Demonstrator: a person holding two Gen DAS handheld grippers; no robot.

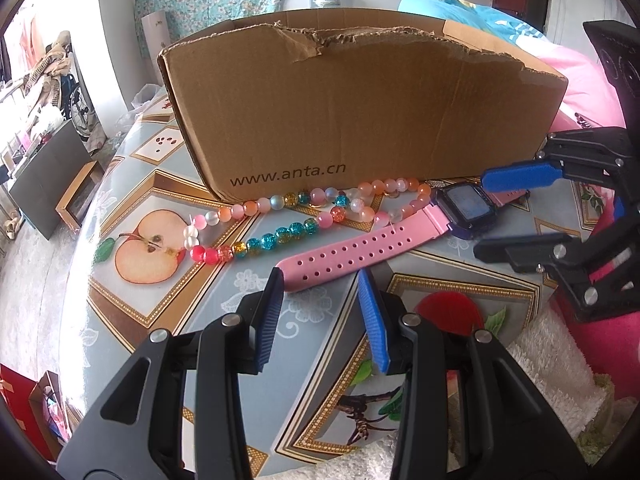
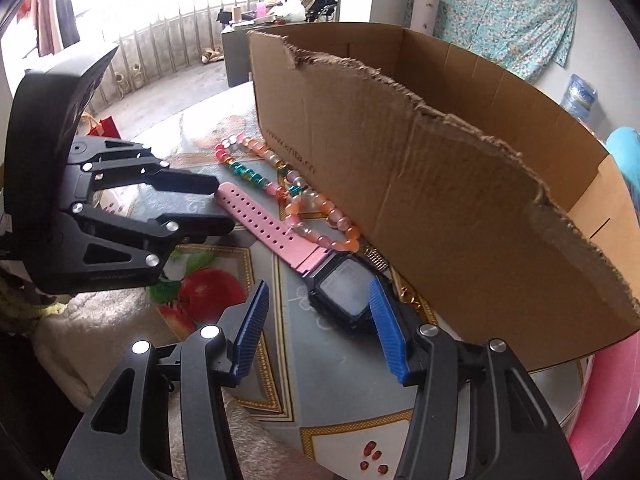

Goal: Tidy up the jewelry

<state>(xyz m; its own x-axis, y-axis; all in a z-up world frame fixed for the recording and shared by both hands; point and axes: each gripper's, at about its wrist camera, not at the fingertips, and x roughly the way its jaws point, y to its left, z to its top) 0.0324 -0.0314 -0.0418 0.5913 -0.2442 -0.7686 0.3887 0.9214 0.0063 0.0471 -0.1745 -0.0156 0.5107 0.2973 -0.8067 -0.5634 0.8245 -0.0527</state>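
Note:
A pink-strapped watch [image 1: 360, 248] with a dark square face [image 1: 466, 204] lies flat on the table, in front of a cardboard box [image 1: 340, 112]. A string of pink, orange, teal and clear beads [image 1: 280, 216] lies between watch and box. My left gripper [image 1: 320, 300] is open, with the strap's free tip just at its fingertips and no pad pressing on it. In the right wrist view my right gripper [image 2: 320, 292] is open around the watch face [image 2: 344, 288], its right pad at the face's edge. The beads [image 2: 256, 176] and the left gripper [image 2: 224, 206] show beyond.
The box [image 2: 440, 184] is open-topped with a torn front wall and stands close behind the jewelry. The table [image 1: 160, 184] has a fruit-print cover. A white towel [image 1: 552, 360] lies at the near right edge. Small red beads [image 2: 372, 456] and a gold chain piece [image 2: 408, 296] lie near the watch.

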